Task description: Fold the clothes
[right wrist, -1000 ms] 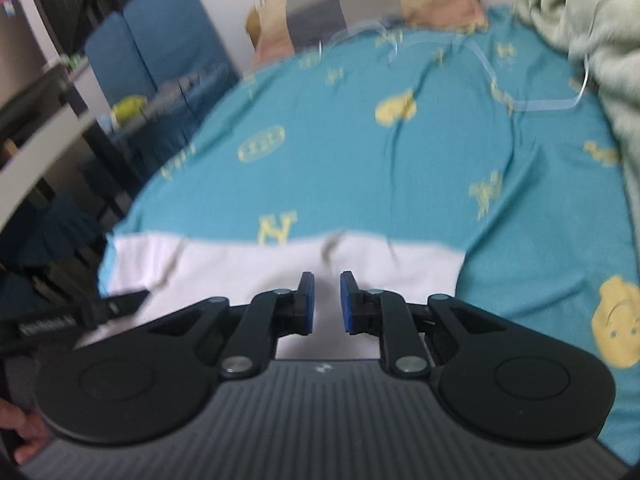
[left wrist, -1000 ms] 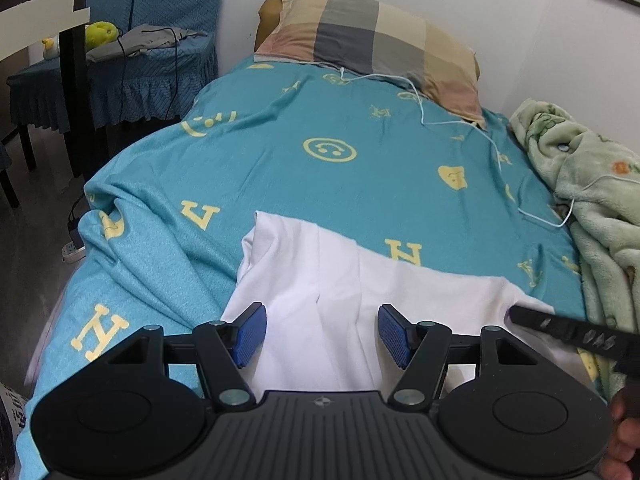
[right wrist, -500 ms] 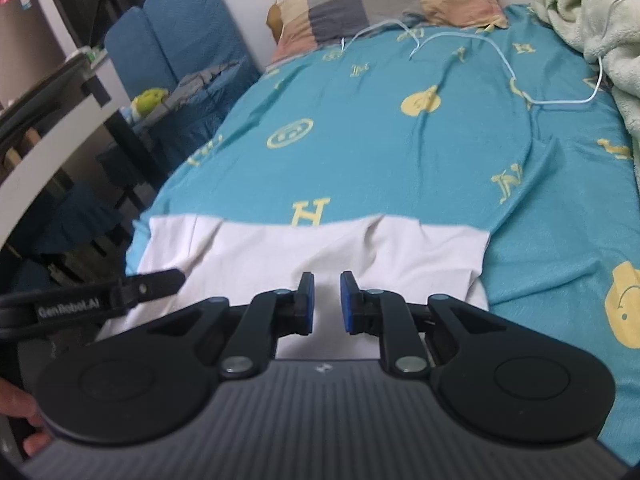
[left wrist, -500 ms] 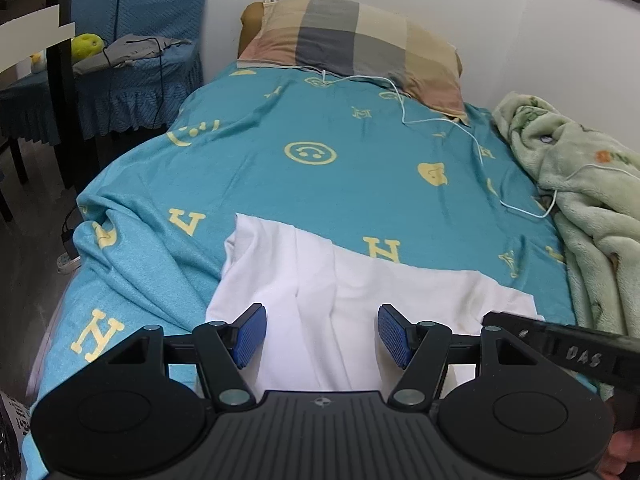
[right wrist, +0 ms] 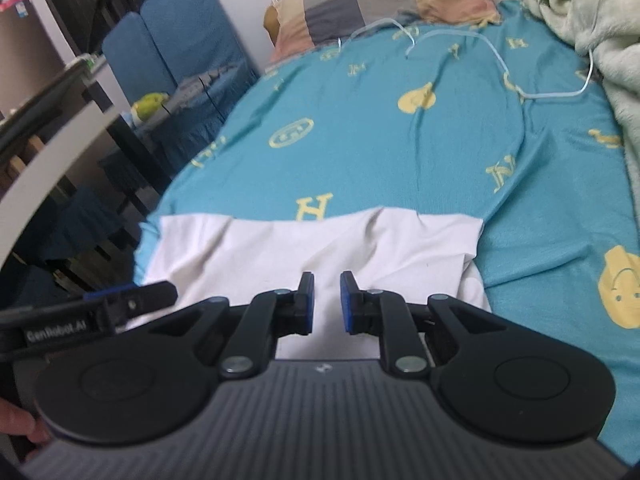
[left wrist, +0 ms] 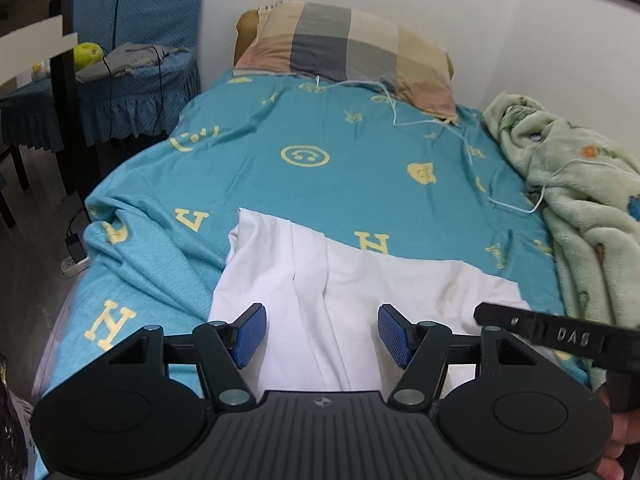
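Note:
A white garment lies folded on the near end of the teal bed. It forms a flat band with a creased fold down the middle. My left gripper hovers above its near left part, open, with nothing between the blue pads. In the right wrist view the same garment stretches across below my right gripper. Its pads stand a narrow gap apart and hold nothing. Each gripper's black finger shows at the edge of the other's view.
A checked pillow lies at the head of the bed, and a white cable trails across the sheet. A green fleece blanket is heaped along the right side. A blue-covered chair and a dark table frame stand to the left.
Both grippers have drawn back and a little up from the garment, so more of the bed shows. The garment lies as before. Neither gripper's opening has changed.

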`<state>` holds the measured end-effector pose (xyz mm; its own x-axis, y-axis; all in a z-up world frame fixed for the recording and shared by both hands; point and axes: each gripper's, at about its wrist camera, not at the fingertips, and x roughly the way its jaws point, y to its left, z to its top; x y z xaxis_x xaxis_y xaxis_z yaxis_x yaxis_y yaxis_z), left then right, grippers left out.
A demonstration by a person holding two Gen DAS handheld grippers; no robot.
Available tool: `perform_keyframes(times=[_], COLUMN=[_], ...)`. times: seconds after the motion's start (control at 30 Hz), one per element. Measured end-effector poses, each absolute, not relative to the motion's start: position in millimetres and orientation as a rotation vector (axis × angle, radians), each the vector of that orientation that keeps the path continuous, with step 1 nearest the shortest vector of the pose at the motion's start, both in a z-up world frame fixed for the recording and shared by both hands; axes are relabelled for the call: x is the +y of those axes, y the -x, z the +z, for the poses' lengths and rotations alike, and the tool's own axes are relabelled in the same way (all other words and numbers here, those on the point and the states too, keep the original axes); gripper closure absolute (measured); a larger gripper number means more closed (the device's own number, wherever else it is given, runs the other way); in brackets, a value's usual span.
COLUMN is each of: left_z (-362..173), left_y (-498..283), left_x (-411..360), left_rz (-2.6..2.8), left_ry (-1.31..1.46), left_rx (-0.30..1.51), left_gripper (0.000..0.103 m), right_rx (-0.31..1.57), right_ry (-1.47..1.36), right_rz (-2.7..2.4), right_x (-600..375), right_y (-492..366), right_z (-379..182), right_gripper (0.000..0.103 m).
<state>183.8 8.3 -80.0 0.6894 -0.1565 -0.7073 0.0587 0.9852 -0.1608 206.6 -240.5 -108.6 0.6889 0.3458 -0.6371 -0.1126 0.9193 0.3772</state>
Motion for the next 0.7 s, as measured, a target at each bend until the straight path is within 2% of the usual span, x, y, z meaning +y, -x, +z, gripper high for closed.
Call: perform_keyframes(times=[0.3,0.4,0.53,0.7], left_z=[-89.9,-79.3,-76.2,-100.6], left_y=[-163.2,-147.1,-119.1,-109.6], left_x=[9.4,21.9,40.5,56.9], left_rz=[-0.096,-0.092,-0.114,-0.088], left_ry=[0.167,0.306,0.537,0.764], left_rx=[0.869,0.863,0.868,0.950], left_gripper=[0.037,0.035,0.026,0.025], right_rx=[0.865,0.843,0.805,0.802], right_ry=[-0.307,-0.380,-0.491,-0.654], right_rz=[0.266,0.270,0.291,0.317], right_x=[-238.3,-249.3,-266.4,-282.8], right_y=[-187.8,-177.6,-157.5,-143.6], right_z=[-118.9,-108.1,-91.3,-85.5], right_gripper=[0.087,0.086,0.086,0.085])
